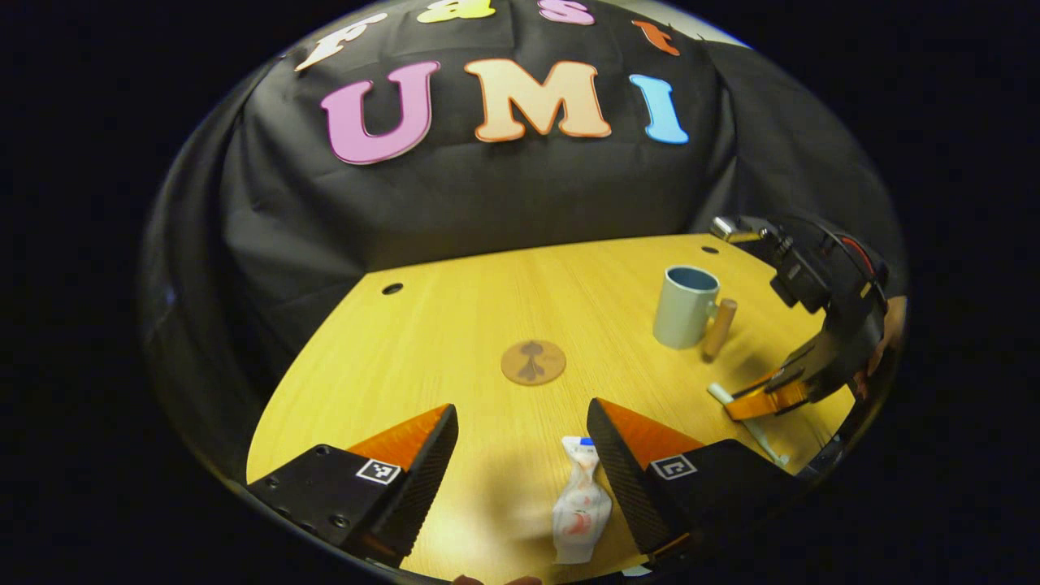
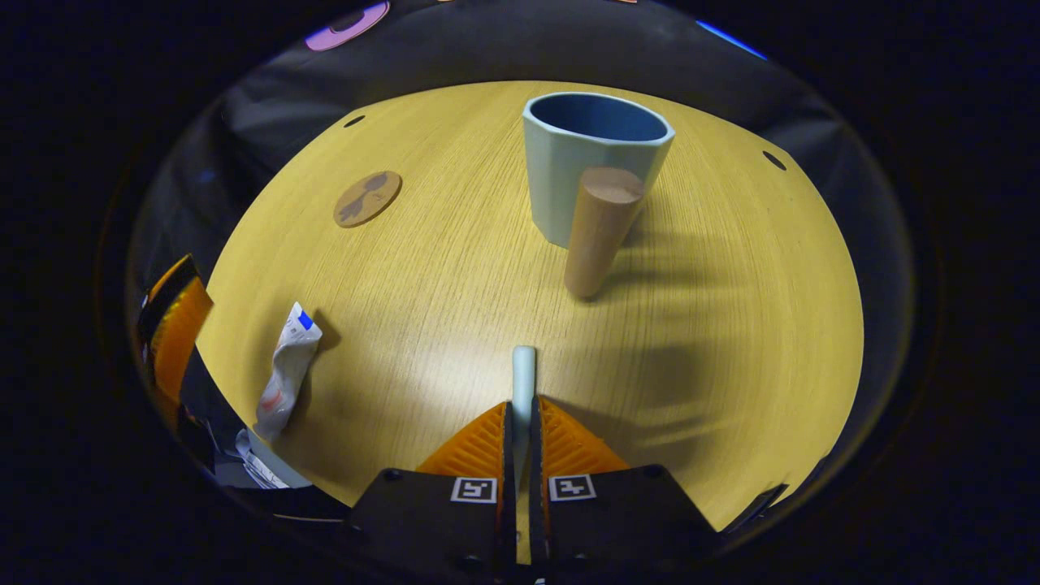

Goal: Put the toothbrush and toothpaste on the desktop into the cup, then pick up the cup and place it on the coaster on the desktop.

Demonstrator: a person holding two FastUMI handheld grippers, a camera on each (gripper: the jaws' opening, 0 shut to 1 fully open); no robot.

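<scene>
Right tool clamped on toothbrush; left tool apart over toothpaste, cup beyond

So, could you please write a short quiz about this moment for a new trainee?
1. True or false: the toothpaste is already in the cup.
2. What does the right hand-held gripper hold?
3. The coaster is: A) under the cup, B) bare, C) under the toothpaste.

Key: 1 false, it lies on the table between the open fingers of the left hand-held gripper; 2 the toothbrush; 3 B.
</scene>
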